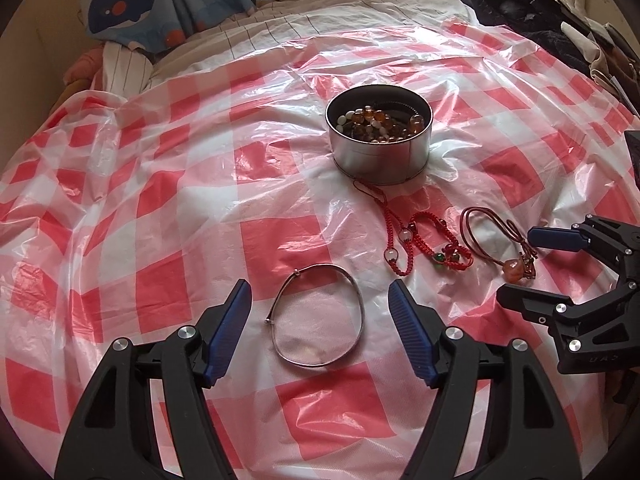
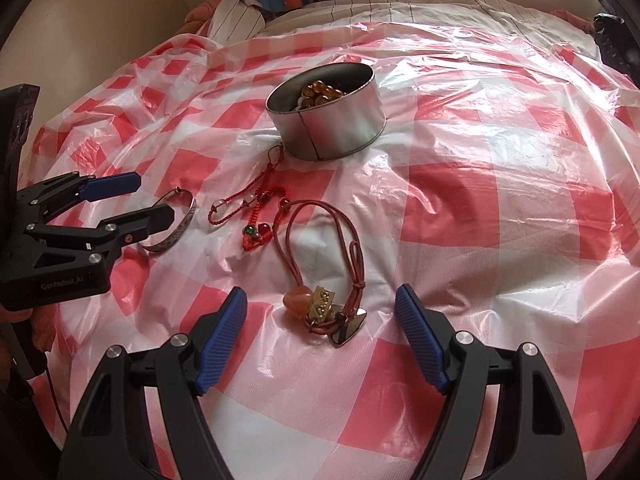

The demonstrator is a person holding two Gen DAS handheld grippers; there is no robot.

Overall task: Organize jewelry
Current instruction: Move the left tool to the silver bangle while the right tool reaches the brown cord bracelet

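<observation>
A silver bangle (image 1: 318, 316) lies flat on the red-and-white checked plastic sheet, and my left gripper (image 1: 320, 294) stands open around it without touching it. In the right wrist view the same bangle (image 2: 176, 226) lies partly behind the left gripper (image 2: 154, 198). My right gripper (image 2: 320, 300) is open over a brown cord bracelet (image 2: 320, 248) with an orange stone and gold charms. A red braided cord bracelet (image 1: 412, 240) with beads lies between the two. Behind them stands a round metal tin (image 1: 380, 140) holding amber bead jewelry.
The plastic sheet (image 1: 160, 200) covers a soft, rumpled bed. A whale-print cloth (image 1: 160, 4) and striped bedding lie at the back left. Dark clothes (image 1: 540, 12) are piled at the back right.
</observation>
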